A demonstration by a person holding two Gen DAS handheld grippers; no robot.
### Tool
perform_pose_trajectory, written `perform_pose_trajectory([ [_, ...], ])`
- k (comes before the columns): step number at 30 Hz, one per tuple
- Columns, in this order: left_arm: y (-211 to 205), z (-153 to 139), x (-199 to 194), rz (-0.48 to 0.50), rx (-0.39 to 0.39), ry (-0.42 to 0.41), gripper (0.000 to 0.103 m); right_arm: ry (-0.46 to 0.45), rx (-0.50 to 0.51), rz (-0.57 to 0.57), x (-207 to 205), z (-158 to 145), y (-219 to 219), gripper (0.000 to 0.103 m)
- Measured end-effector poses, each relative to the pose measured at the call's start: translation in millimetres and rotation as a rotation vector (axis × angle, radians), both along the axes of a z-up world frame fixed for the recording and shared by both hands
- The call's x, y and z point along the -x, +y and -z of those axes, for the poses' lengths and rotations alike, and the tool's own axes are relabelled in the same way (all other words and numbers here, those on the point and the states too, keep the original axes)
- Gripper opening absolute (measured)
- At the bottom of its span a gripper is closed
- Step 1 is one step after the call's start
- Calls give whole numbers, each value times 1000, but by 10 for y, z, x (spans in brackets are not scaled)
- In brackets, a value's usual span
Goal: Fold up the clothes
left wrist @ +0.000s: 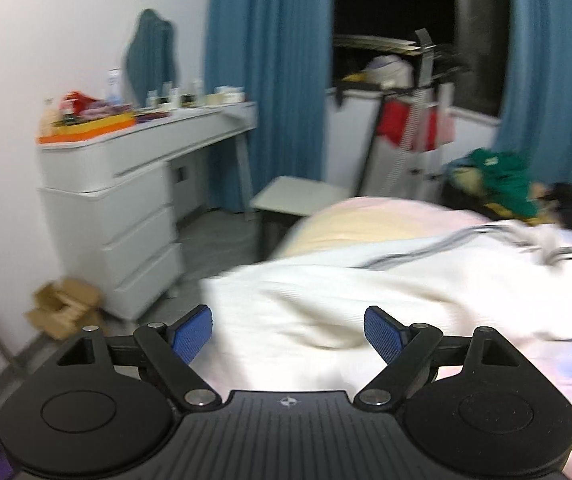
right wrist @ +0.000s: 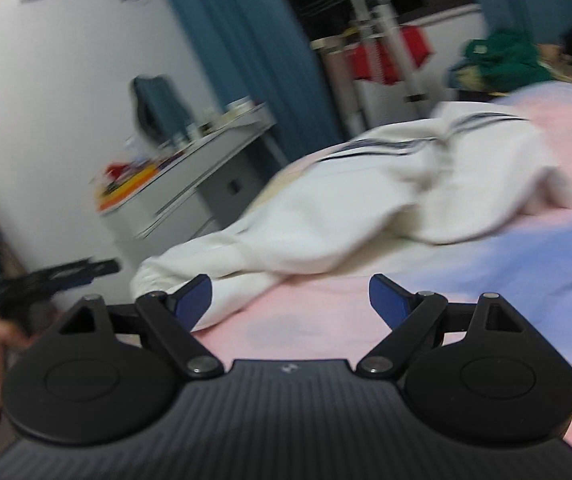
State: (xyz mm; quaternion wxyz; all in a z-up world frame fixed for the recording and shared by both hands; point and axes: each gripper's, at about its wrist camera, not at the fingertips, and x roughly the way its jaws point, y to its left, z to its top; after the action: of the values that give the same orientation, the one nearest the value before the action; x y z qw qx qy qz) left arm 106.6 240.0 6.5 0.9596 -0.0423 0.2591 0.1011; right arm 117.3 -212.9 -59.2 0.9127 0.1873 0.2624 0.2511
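Bedroom clutter around the bed

A white dresser [left wrist: 126,196] carries bottles and an orange tray [left wrist: 86,130] (contents blurred); blue curtains [left wrist: 270,72] hang behind, a cardboard box [left wrist: 64,308] sits on the floor, and a green heap [left wrist: 502,180] lies beyond the pink bedsheet [right wrist: 486,280].

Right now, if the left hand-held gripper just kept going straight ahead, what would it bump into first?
Most likely the white garment. The left hand-held gripper is open, and the crumpled cloth lies on the bed right in front of its fingers. The picture is blurry, so how close it is stays unclear.
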Motion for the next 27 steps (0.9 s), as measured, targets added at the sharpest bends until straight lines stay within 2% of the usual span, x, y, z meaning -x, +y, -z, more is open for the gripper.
perform_pose_trajectory([
  [3, -552, -7, 62, 83, 59, -17, 85, 29, -47, 95, -35, 96, -472, 88],
  [7, -1265, 26, 41, 179, 112, -26, 85, 58, -127, 179, -166, 238, -835, 88],
  [12, -1897, 30, -102, 235, 148, -24, 86, 117, -229, 252, -339, 440, -1096, 88],
  [15, -2117, 124, -128, 215, 160, -21, 86, 157, -323, 308, -412, 584, -1263, 88],
  [19, -2144, 367, -160, 172, 231, 2, 86, 235, -494, 404, -407, 851, -1533, 89],
  [22, -2016, 483, -287, 160, 247, 44, 86, 275, -594, 437, -500, 1027, -1642, 89],
  [24, -1971, 501, -317, 152, 258, 46, 86, 307, -668, 439, -658, 1145, -1668, 89],
  [27, -1897, 506, -308, 147, 273, 34, 86, 389, -857, 408, -946, 1392, -1671, 89],
])
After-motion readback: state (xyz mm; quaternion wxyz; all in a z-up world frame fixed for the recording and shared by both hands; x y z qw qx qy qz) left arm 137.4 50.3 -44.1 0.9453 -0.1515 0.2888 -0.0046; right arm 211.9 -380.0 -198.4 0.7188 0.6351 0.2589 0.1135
